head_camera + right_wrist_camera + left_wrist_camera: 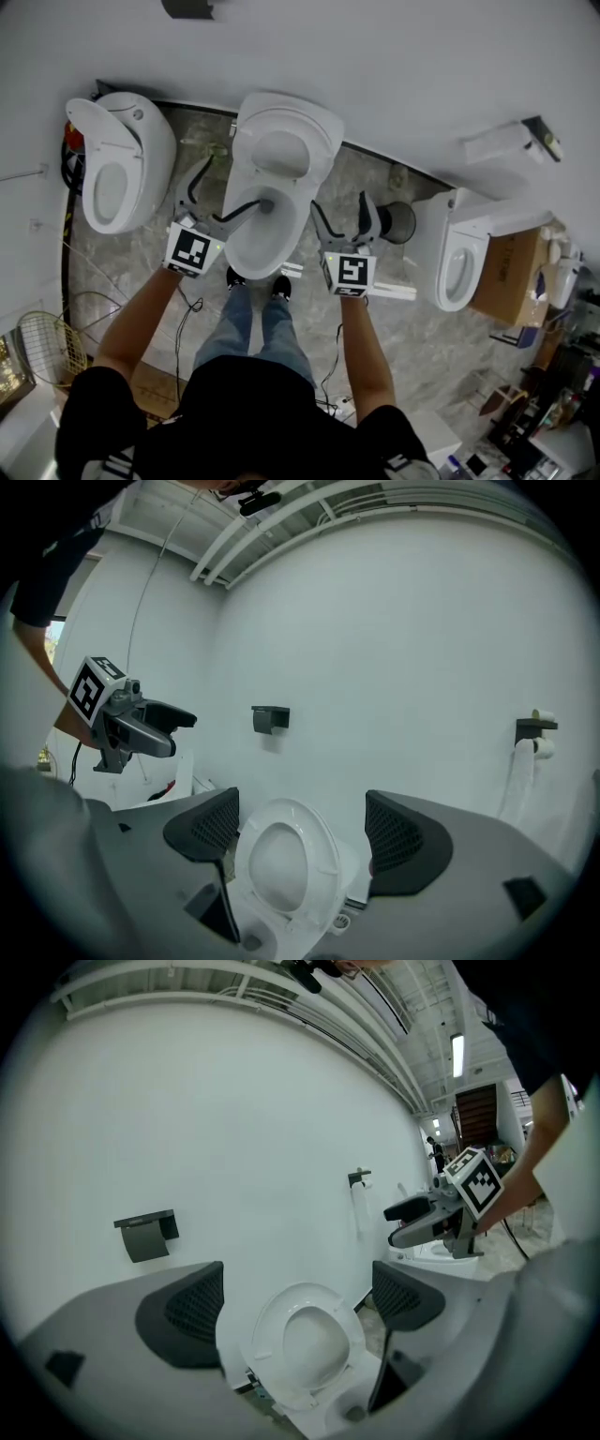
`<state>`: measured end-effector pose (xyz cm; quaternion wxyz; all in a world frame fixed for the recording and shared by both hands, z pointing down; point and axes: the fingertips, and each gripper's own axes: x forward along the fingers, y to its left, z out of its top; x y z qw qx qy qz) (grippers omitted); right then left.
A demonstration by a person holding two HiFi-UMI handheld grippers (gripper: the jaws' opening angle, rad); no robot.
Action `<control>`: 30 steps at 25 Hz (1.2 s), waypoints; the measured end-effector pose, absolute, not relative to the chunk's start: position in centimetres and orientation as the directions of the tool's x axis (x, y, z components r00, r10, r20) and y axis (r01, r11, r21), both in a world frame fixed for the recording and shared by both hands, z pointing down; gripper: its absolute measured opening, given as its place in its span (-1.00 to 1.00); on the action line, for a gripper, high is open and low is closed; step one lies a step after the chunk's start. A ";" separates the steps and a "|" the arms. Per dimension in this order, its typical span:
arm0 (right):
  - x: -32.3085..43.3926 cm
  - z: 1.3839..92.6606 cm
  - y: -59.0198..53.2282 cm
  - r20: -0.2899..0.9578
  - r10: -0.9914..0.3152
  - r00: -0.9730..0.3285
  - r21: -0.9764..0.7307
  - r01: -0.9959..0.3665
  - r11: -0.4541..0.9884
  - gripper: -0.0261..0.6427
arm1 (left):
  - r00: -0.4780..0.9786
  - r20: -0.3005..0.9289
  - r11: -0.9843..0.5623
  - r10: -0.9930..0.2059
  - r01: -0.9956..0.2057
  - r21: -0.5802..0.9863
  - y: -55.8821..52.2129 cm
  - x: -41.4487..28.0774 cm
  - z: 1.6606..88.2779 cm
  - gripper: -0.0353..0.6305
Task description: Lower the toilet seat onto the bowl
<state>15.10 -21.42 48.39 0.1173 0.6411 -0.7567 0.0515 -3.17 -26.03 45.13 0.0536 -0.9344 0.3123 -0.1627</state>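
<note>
The person's black shirt (244,412) fills the foreground, both forearms reaching over the middle toilet. The left gripper (228,192) holds its dark ribbed fingers (187,1312) wide apart on nothing. Between the grippers, the white oval plastic toilet seat (284,150) stands raised against the wall above the white ceramic bowl (255,246) (neither gripper touches it). The right gripper (339,214) is likewise spread and empty. The sound way is probably to hook the seat's top rim, tip it forward and lower it slowly so it doesn't slam.

The left forearm (141,319) and the right forearm (361,352), both bare, reach forward side by side. The left gripper (237,183) has its jaws wide apart, and the pads press on nothing. The right gripper (339,208) is in the same state (jaws spread wide, nothing gripped). Both point slightly downward.
</note>
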 end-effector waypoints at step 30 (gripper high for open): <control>16.8 62.6 -35.8 0.440 -0.884 -0.158 0.118 -0.966 0.232 0.07 | 0.660 0.513 -0.830 -0.548 -0.502 -0.241 -38.8 0.7 61.8 0.30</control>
